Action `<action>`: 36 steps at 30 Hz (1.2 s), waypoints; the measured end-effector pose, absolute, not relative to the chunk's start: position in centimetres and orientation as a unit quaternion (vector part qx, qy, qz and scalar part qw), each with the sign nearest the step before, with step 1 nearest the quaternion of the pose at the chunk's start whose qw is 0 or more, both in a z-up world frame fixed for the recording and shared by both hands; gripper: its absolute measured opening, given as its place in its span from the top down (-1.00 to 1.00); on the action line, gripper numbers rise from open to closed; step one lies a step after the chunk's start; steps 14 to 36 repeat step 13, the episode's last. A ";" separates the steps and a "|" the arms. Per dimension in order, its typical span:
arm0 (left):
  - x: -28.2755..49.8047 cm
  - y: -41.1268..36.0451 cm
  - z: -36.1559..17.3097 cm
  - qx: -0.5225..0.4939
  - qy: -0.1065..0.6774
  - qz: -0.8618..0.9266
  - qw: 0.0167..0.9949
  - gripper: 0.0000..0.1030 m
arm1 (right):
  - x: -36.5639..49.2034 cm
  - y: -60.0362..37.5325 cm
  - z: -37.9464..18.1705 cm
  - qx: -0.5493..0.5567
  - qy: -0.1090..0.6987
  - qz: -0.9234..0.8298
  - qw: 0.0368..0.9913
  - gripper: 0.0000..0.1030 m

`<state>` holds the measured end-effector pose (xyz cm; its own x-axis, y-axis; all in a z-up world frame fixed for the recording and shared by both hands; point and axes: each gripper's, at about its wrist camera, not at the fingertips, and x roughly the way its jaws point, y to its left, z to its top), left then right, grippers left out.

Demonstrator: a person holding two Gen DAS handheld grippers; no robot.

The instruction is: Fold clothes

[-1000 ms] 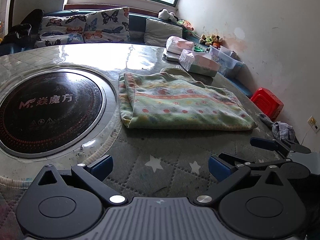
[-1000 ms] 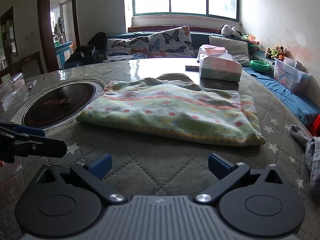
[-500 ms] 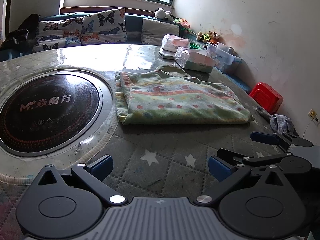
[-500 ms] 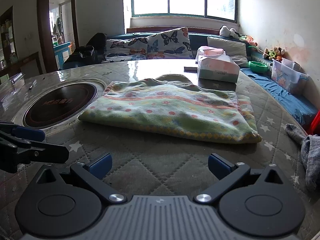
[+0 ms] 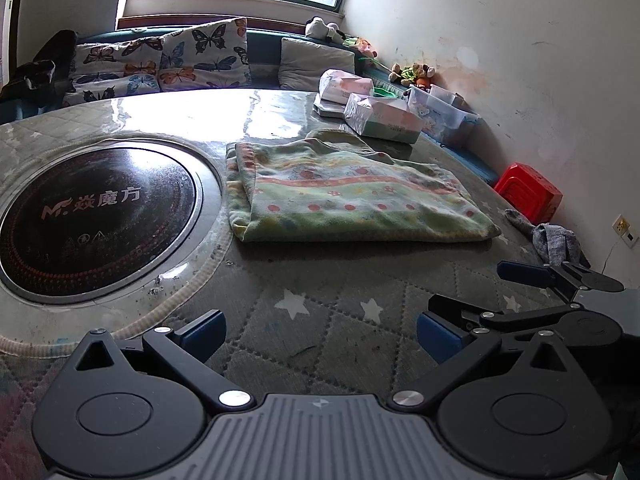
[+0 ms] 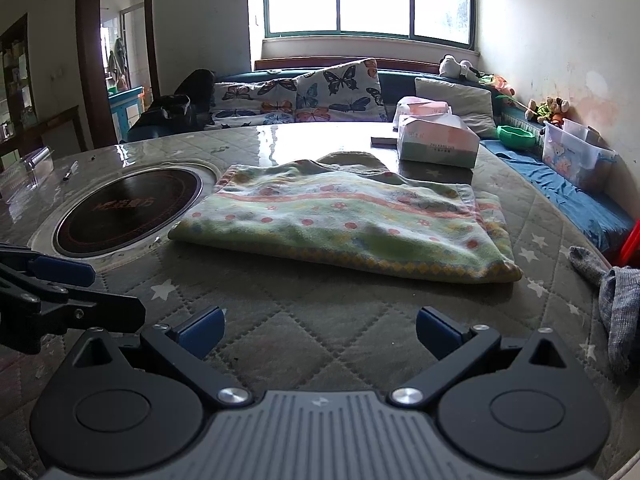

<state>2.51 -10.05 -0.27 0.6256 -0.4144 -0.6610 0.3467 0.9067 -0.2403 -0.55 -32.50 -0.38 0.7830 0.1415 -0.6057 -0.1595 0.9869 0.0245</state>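
The green patterned garment [image 6: 340,224] lies on the quilted worktop [image 6: 320,320], just beside the round black cooktop [image 5: 92,216] set into it and short of the tissue boxes [image 6: 438,140] at the far side; it is already doubled into a flat, roughly rectangular stack, layered edges showing at its left end in the left wrist view and at its right end in the right wrist view; a rounded flap of the same cloth pokes out along the far edge, so the stack is not quite tidy. The left gripper [image 5: 320,332] hovers over bare worktop near the garment's front edge, its jaws wide apart and holding nothing; the right gripper [image 6: 320,330] does likewise, jaws apart and empty, neither touching the cloth. I judge the folding of this piece largely done; what may remain is one more fold or tucking in the stray flap. A grey sock-like item [image 6: 612,300] lies crumpled at the worktop's right edge, unfolded; it may be next.
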 end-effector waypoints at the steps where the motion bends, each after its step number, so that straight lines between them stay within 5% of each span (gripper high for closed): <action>1: 2.5 -10.0 -0.3 -0.045 0.378 -0.211 0.900 -1.00 | -0.6 -32.5 -0.4 -0.014 0.319 0.080 0.944 -1.00; 36: 2.3 -9.8 -0.3 -0.053 0.383 -0.209 0.898 -1.00 | -1.2 -32.3 -0.3 -0.016 0.317 0.078 0.945 -1.00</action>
